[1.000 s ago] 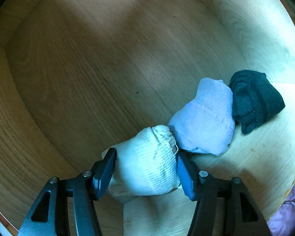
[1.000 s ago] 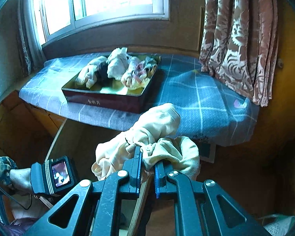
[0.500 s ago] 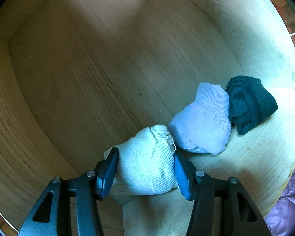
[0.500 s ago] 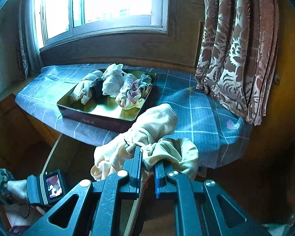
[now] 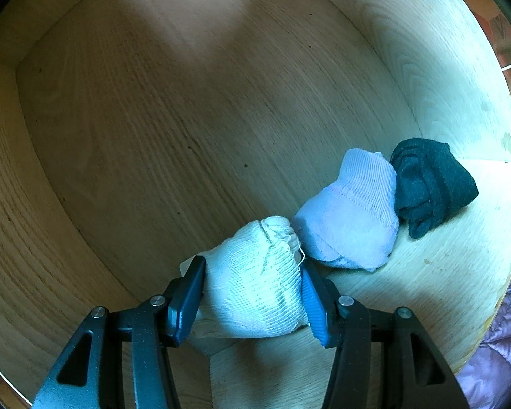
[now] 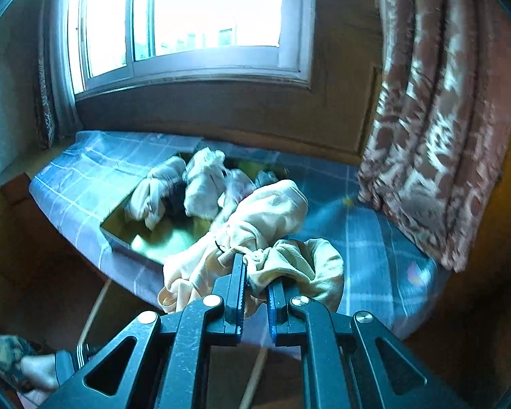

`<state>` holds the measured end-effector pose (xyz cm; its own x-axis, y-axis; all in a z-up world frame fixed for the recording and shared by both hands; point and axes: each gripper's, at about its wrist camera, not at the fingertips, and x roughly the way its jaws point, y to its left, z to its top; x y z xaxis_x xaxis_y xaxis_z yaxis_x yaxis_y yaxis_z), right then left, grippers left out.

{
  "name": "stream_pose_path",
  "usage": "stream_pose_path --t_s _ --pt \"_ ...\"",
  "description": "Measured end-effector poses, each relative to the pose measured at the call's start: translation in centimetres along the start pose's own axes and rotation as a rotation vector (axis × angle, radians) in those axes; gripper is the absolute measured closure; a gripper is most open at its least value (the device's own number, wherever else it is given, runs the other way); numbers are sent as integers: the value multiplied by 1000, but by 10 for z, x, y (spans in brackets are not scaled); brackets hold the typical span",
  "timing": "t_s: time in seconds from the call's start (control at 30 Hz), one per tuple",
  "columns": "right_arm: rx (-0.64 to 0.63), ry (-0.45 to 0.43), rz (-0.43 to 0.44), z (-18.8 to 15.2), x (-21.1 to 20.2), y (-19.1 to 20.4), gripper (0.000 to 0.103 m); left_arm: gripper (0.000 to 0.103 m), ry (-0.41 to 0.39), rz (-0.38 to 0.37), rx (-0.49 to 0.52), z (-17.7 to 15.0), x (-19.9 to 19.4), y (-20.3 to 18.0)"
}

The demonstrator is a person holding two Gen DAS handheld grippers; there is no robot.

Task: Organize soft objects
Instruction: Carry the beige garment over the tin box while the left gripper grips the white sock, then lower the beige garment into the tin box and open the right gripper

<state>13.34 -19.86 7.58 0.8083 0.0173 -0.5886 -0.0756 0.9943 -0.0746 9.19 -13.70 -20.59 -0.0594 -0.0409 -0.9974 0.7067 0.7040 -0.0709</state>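
Observation:
Inside a pale wooden drawer [image 5: 187,119], three rolled socks lie in a row against the near wall. The white ribbed roll [image 5: 255,289] sits between the pads of my left gripper [image 5: 252,266], which points straight down and presses on it from both sides. To its right lie a light blue roll [image 5: 351,218] and a dark roll [image 5: 429,184]. In the right wrist view my right gripper [image 6: 255,269] is shut on a bunched cream cloth [image 6: 265,211], held in the air before a window seat.
A tray [image 6: 119,235] with several soft bundles rests on the blue checked cushion [image 6: 374,238] under the window. A patterned curtain [image 6: 443,119] hangs at the right. A person's hand [image 6: 34,368] shows at the lower left. Purple quilted fabric [image 5: 500,358] lies beyond the drawer's edge.
The left jaws have narrowed onto the white roll. The right gripper has risen and moved toward the window seat with the cream cloth, which now hides part of the tray.

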Motion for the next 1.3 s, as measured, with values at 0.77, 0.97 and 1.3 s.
stream_pose_path --t_s 0.77,0.97,1.3 --pt "-151 308 11 18 191 28 92 49 -12 -45 -40 -5 12 20" --pt "-139 314 18 9 195 27 91 49 -12 -45 -43 -6 14 21" --pt "-129 296 26 1 178 34 84 49 -15 -46 -53 -7 17 28"
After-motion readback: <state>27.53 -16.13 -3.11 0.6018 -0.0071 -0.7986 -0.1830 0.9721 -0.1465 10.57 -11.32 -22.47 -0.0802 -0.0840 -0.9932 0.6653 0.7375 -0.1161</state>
